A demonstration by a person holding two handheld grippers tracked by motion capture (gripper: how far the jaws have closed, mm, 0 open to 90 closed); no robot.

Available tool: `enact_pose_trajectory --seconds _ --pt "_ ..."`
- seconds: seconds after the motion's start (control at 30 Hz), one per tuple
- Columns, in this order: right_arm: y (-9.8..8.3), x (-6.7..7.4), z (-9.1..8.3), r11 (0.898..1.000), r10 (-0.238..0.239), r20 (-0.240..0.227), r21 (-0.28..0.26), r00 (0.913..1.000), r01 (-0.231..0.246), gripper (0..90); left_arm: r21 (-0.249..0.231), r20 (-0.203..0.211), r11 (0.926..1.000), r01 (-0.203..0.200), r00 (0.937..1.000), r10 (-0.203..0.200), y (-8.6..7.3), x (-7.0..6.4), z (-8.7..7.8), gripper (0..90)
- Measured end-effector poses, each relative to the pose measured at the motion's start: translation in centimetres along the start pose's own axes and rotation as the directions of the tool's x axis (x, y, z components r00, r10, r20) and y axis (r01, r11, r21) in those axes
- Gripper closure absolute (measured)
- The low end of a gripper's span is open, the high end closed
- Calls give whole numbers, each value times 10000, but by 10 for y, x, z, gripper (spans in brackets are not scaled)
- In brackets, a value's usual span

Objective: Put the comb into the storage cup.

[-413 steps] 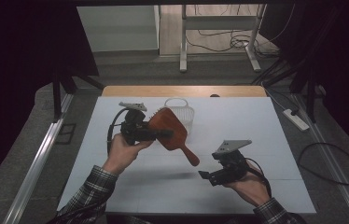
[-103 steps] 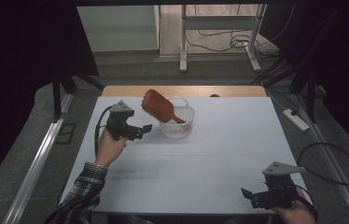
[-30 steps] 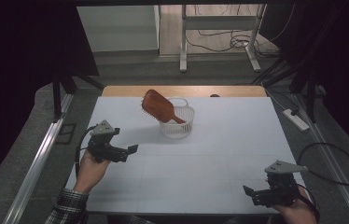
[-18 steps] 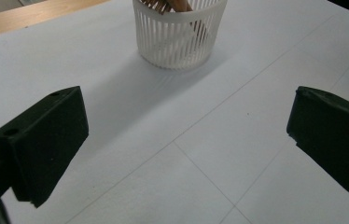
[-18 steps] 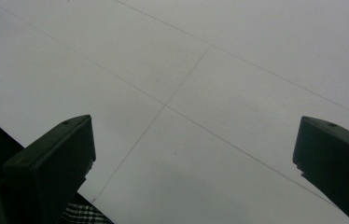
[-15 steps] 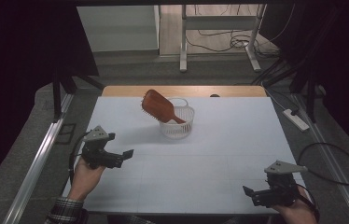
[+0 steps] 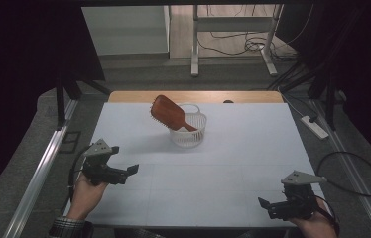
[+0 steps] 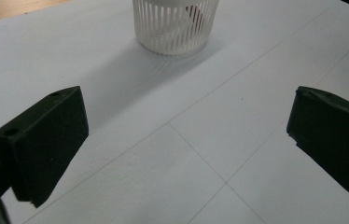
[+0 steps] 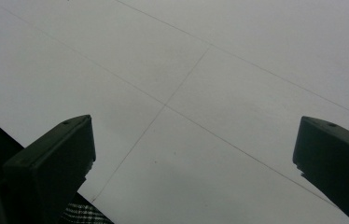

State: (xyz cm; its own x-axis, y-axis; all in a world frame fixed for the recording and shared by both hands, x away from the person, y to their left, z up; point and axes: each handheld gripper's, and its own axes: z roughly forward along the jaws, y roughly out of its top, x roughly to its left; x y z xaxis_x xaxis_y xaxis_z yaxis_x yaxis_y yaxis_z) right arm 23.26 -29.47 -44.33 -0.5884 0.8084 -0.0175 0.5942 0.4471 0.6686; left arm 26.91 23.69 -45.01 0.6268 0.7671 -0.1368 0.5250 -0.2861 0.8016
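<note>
A: Left hand-held gripper (image 7: 133, 170)?

B: Jaws spread wide, nothing between them, nothing touched. Held just above the white tabletop (image 7: 233, 163) near its left edge, gripped by the left hand (image 7: 85, 191), a plaid cuff at the wrist.

A: And the right hand-held gripper (image 7: 263, 203)?

B: Also spread wide, also empty. Low over the near right corner of the tabletop, held by the right hand (image 7: 317, 224), grey plate on top.

A: Where's the white basket (image 7: 189, 130) relative to them?

B: Toward the far middle of the tabletop. Well apart from both: ahead and to the right of the left one, far ahead and to the left of the right one. A reddish-brown hairbrush (image 7: 169, 113) standing in it, handle down inside, paddle head tilted up and out over the left rim.

A: Anything extra from the left gripper view?

B: Basket (image 8: 175, 24) seen close at the top between the two black jaws, slatted wall clear, a hint of red (image 8: 196, 14) behind the slats, a soft shadow falling left of it. Thin seam lines crossing the tabletop (image 8: 177, 140). A strip of bare wood at the top left corner. Brush head out of frame there, plain from the high view.

A: And the right gripper view?

B: Bare tabletop (image 9: 219, 79) with seam lines between the jaws, the near edge at lower left, a scrap of plaid cloth (image 9: 83, 213) below it. From above instead: cables and metal table legs on the floor beyond, a power strip (image 7: 314, 127) to the right
</note>
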Motion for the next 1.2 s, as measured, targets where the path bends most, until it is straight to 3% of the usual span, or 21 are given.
enact_pose_trajectory --seconds 0.6,1.2 --pt "0 0 0 10000 -12 41 2 10000 12 0 81 -201 9997 212 9996 -211 -18 -3 -17 0" --pt "0 1 0 10000 -36 80 60 10000 36 0 458 -420 9983 368 9985 -349 -37 -9 -30 0"
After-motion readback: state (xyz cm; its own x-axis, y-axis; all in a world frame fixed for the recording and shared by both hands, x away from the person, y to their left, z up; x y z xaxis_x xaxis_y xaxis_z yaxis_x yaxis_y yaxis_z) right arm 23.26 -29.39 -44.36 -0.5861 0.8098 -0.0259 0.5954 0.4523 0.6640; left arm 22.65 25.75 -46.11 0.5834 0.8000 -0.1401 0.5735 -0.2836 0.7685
